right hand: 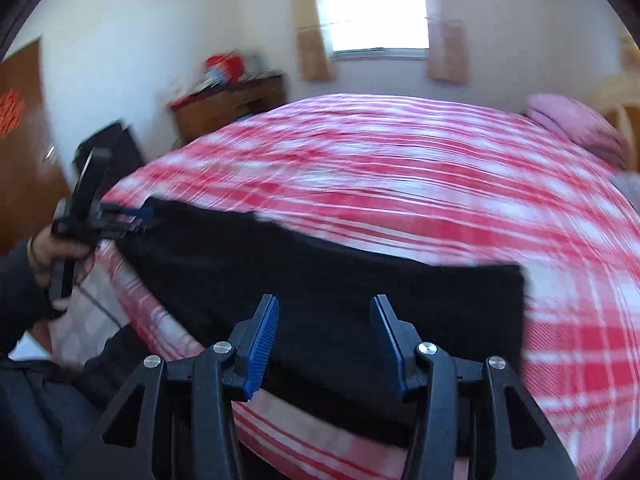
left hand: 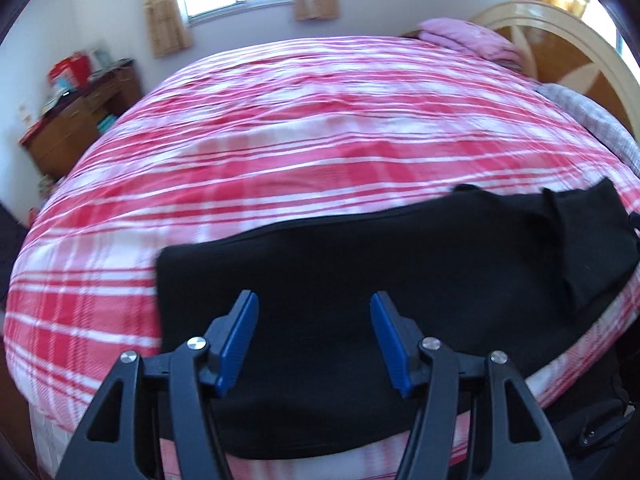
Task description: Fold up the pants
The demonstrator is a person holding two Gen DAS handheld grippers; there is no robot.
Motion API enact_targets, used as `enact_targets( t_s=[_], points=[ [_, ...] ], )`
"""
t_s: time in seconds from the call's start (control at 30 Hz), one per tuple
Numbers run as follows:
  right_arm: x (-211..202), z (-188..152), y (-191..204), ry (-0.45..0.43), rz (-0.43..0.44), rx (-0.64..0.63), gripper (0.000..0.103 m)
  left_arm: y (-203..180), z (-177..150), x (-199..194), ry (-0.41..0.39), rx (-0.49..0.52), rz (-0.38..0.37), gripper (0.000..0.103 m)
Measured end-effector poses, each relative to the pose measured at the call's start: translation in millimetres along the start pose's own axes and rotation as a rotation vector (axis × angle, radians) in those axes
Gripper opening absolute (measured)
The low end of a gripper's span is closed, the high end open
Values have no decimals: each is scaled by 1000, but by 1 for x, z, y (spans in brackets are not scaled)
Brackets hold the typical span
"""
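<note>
Nearest, the left gripper (left hand: 314, 306) has its blue fingers (left hand: 240, 340) spread, nothing pinched between them, the black pants (left hand: 360, 280) lying beneath. The right gripper (right hand: 324, 310) is spread too, over the same cloth, gripping nothing. The pants lie flat in a long band along the near edge of the bed (left hand: 300, 132), on its red plaid cover. Farther off sit a pink pillow (left hand: 468, 38), a wooden dresser (left hand: 76, 128) and a window (right hand: 376, 4).
</note>
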State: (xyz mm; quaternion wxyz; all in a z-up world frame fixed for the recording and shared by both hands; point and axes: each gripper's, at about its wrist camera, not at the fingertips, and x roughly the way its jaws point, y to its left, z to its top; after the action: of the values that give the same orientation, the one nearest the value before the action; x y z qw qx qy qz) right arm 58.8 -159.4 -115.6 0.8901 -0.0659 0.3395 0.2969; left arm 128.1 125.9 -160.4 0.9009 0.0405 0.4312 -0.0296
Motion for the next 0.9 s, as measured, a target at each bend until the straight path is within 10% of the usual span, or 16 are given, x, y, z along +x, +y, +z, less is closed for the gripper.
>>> enact_targets(
  t_s=[0.33,0.9],
  points=[
    [78,16,61,118,115,-122,50,34,-11,16,24,-55,52,67],
    [109,3,49,196,119,-20,50,35,-14,16,3,-49,45,77]
  ],
)
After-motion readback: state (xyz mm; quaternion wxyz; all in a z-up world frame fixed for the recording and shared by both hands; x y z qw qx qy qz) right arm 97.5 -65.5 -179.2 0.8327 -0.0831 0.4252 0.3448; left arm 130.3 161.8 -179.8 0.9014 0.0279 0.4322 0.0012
